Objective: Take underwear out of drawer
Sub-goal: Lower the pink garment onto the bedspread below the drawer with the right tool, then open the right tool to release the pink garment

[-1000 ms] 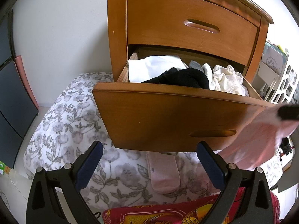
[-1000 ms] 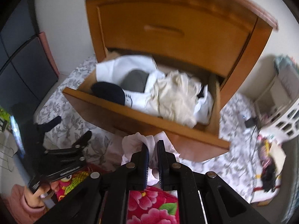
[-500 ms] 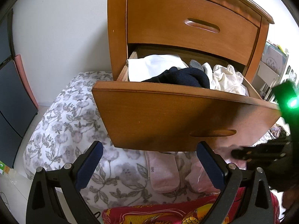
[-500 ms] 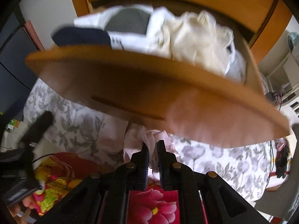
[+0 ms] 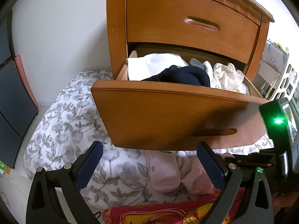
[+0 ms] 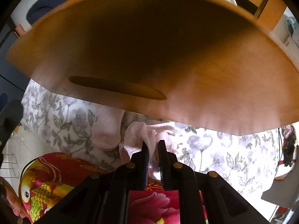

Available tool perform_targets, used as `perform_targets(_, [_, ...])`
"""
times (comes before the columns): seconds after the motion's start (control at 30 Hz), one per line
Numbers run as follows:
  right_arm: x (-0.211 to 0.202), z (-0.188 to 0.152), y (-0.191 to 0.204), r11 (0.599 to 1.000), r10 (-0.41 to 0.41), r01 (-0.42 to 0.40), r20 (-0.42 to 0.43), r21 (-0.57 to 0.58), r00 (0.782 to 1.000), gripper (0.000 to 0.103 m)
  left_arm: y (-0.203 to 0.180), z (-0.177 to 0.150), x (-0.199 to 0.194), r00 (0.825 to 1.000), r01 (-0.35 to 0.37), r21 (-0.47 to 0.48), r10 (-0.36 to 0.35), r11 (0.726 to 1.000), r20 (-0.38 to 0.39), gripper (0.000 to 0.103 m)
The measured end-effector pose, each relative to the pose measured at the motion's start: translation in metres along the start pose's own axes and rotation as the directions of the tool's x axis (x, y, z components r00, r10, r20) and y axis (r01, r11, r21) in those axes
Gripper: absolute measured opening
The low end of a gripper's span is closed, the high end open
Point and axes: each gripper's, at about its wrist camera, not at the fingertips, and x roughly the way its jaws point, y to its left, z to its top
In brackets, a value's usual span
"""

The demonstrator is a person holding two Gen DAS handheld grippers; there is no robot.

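The pink underwear was a crumpled bunch with no clear long axis, its loose folds spilling up and to the left from the jaws. It lay low over the flowered bedspread, just below the front of the open drawer. The right gripper pointed steeply down, its jaws nearly together and pinching a fold of the pink cloth between them; they had just been easing apart a little. A second pink piece lay flat on the bedspread beside the bunch, with a red cloth with a gold fish nearer the camera. The drawer front overhung the spot closely. White, dark blue and cream clothes remained heaped in the drawer. The left gripper hung with its jaws spread wide, holding nothing.
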Motion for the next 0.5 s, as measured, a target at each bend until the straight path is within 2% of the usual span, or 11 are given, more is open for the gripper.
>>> perform_targets(0.07, [-0.008,-0.001,-0.003,1.0,0.004,-0.004,0.018,0.005,1.0,0.02,0.0,0.0,0.001,1.0,0.001,-0.001,-0.001,1.0,-0.004,0.1])
perform_targets(0.23, [-0.02,-0.007,-0.012,0.999,0.02,-0.023,0.063,0.043,0.998,0.052,0.0,0.0,0.001,1.0,-0.003,-0.004,0.003,1.0,-0.012,0.1])
perform_targets(0.5, [-0.039,-0.015,-0.025,0.993,0.022,-0.039,0.152,0.107,0.988,0.067,-0.004,0.0,0.003,0.999,-0.031,0.012,0.031,0.999,-0.022,0.1])
